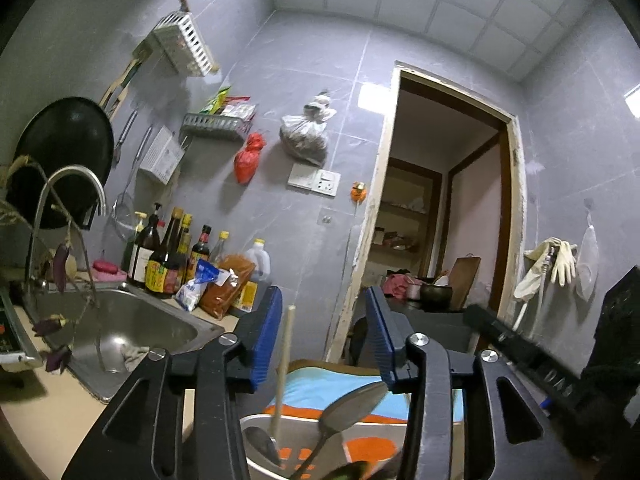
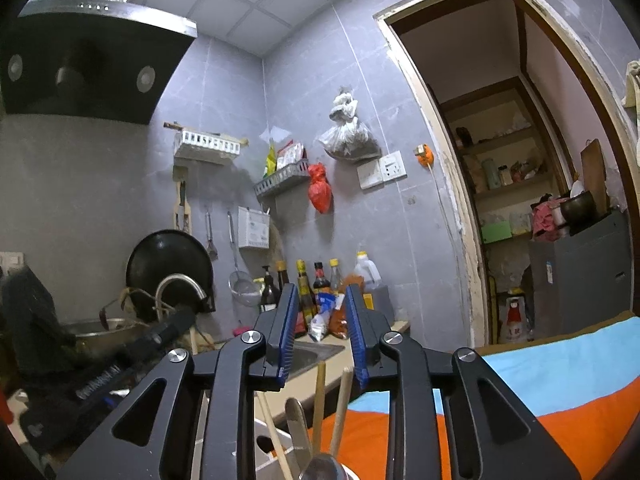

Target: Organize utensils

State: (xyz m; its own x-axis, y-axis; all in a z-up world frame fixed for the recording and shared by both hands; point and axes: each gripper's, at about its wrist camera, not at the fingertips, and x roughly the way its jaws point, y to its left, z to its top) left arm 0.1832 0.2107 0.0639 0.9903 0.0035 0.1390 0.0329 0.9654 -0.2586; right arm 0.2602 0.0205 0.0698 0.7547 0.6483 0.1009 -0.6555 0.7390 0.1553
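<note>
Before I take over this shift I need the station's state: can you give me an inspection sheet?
Surface: counter with an orange-and-blue cloth.
Job's things: utensil holder holds chopsticks and spoons.
Clutter: sauce bottles, bags beside the sink.
Grippers: left gripper and right gripper above the holder, jaws apart, holding nothing.
Cables: nothing seen.
Surroundings: hanging wok, open doorway.

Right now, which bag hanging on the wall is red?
The small red bag, hanging lower and to the left of the bigger clear bag holding dark stuff, just above the wall socket.
</note>
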